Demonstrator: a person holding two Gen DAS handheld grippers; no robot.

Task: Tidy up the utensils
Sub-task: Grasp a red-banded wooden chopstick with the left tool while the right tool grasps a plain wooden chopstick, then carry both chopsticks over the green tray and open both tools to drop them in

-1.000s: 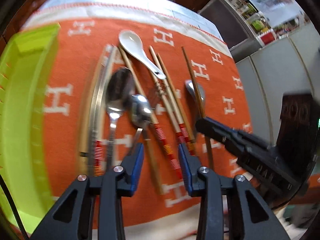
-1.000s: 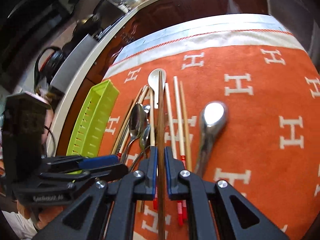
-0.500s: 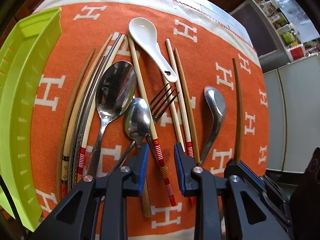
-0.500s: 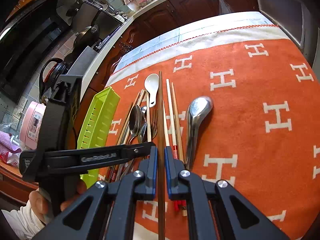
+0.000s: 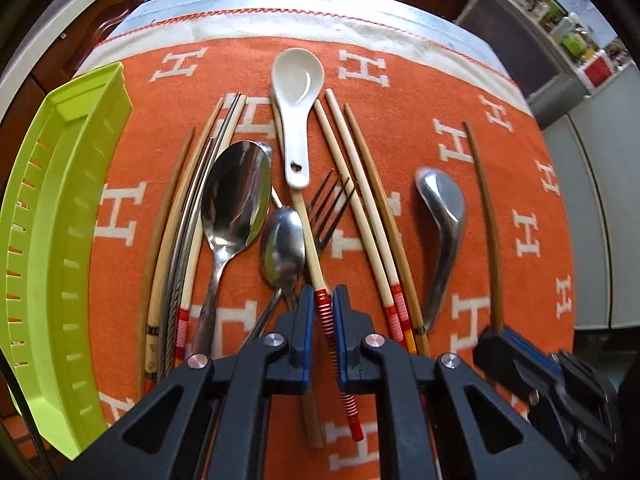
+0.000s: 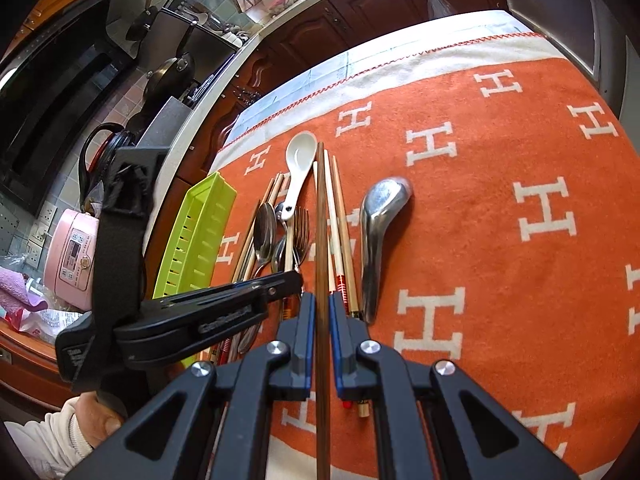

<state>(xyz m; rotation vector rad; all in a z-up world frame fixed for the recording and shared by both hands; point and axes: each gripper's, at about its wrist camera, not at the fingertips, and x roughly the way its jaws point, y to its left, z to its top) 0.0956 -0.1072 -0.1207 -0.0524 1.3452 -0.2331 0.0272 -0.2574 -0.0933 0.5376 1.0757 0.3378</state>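
Cutlery is lying spread over the orange blanket (image 5: 520, 184) that is covering my bench, and I am working at its near edge with both tools. My left gripper (image 5: 320, 312) is pointing steeply down and its jaws are closing, the blue pads coming in on either side of the red-banded chopstick (image 5: 316, 276), which is sitting between them; I cannot tell whether they are pressing on it. My right gripper (image 6: 322, 312) is holding the dark brown chopstick (image 6: 321, 220), its jaws standing narrow on the shaft, which is running out well past them over the pile. The white ceramic spoon (image 5: 296, 92) is resting at the far end of the pile, with the large steel spoon (image 5: 236, 196), a smaller spoon (image 5: 282, 244) and the fork (image 5: 330, 208) lying overlapped just in front of it. The short steel ladle spoon (image 5: 442, 224) is lying apart to the right, and the lime green tray (image 5: 48, 216) is standing along the left edge of the blanket
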